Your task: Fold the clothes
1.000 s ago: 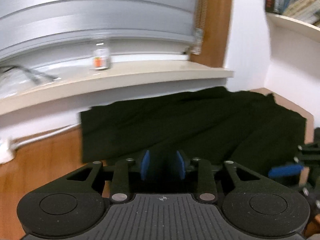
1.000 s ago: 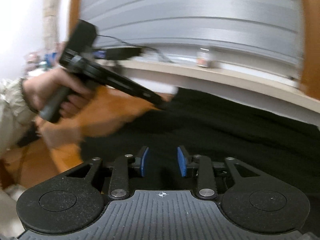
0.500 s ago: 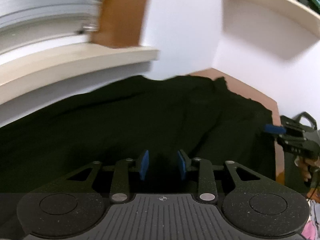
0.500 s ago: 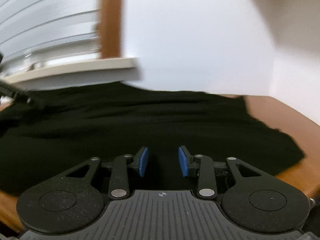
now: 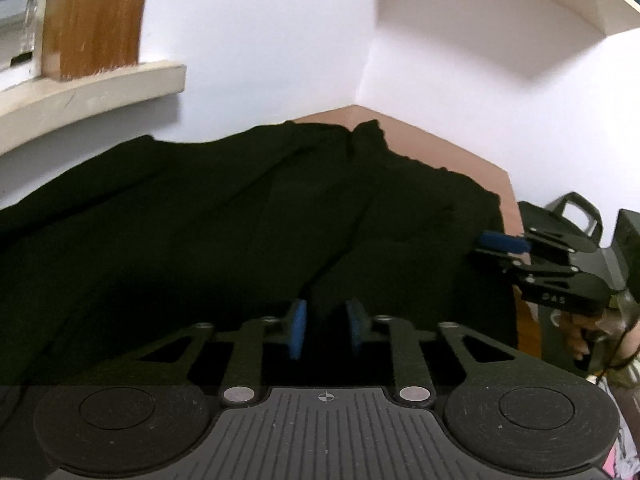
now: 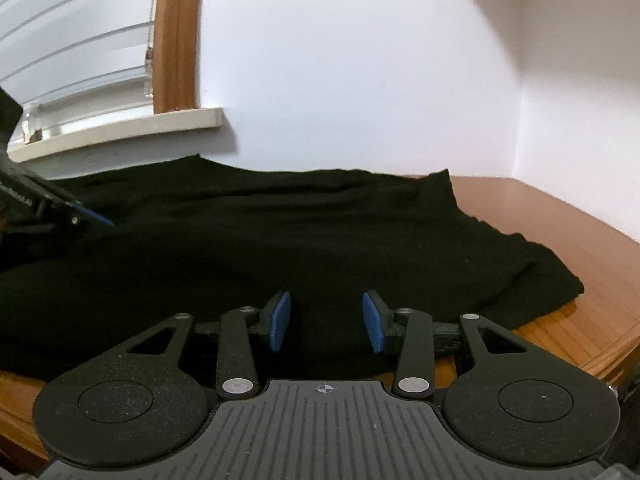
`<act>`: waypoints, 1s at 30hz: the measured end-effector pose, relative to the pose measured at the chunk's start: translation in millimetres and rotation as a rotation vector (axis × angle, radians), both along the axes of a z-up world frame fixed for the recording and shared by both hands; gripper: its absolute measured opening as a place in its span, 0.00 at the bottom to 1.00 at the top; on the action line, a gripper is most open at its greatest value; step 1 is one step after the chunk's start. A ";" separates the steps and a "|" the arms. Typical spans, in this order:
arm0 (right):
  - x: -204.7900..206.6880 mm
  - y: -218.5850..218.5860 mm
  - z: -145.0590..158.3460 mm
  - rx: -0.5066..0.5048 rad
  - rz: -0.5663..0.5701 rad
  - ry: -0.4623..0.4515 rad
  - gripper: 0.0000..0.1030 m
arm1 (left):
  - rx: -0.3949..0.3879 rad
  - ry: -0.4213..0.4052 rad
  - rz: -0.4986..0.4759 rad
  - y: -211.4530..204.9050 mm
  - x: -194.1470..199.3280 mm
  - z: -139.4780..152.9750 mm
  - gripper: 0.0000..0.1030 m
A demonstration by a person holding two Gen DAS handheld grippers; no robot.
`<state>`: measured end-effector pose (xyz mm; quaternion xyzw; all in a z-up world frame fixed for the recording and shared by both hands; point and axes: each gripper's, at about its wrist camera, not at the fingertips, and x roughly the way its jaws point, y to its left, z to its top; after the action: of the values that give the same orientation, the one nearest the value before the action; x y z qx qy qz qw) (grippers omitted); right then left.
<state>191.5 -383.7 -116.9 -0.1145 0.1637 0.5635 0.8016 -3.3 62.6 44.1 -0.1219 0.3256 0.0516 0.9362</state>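
A black garment (image 5: 200,220) lies spread over the wooden table (image 5: 440,148), reaching the wall. My left gripper (image 5: 326,326) sits low at its near edge. Its jaws are closing, with a ridge of the dark cloth between the blue pads and a crease running up from the gap. My right gripper (image 6: 326,320) hovers over the garment (image 6: 320,232) near its right end, by the table's front edge (image 6: 560,340). Its jaws are opening, and the pads touch no cloth. Each gripper shows in the other's view: the right gripper (image 5: 494,250) at the garment's right edge, the left gripper (image 6: 92,216) at far left.
A window sill (image 5: 80,92) juts out above the garment on the left, with white walls meeting in a corner behind the table. A white shelf (image 5: 520,12) hangs high on the right. A dark case (image 5: 568,216) stands beyond the table's right end, beside a person's hand (image 5: 576,336).
Both views have swung right, from the window blind to the wall corner, and dropped closer to the cloth. The left pads have drawn together; the right pads have spread slightly.
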 end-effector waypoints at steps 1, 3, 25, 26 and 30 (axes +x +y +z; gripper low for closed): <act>-0.2 0.4 0.0 0.002 0.000 -0.002 0.40 | 0.013 -0.009 -0.006 -4.9 -0.6 2.7 0.07; 0.1 0.5 1.2 0.001 -0.003 -0.001 0.40 | 0.032 -0.027 -0.020 -15.9 -4.9 8.5 0.02; 4.4 12.8 -0.7 0.028 -0.072 0.015 0.46 | 0.041 -0.110 -0.045 -62.9 -42.9 30.6 0.18; 6.0 11.7 -1.2 0.032 -0.074 0.024 0.46 | 0.028 -0.116 -0.034 -57.1 -40.5 32.5 0.18; 4.9 11.3 -1.6 0.033 -0.076 0.015 0.46 | -0.075 -0.079 -0.050 -38.0 -15.6 24.7 0.31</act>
<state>196.4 -372.3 -118.5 -0.0909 0.1646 0.5359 0.8231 -18.9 24.6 68.8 -0.1506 0.2933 0.0111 0.9440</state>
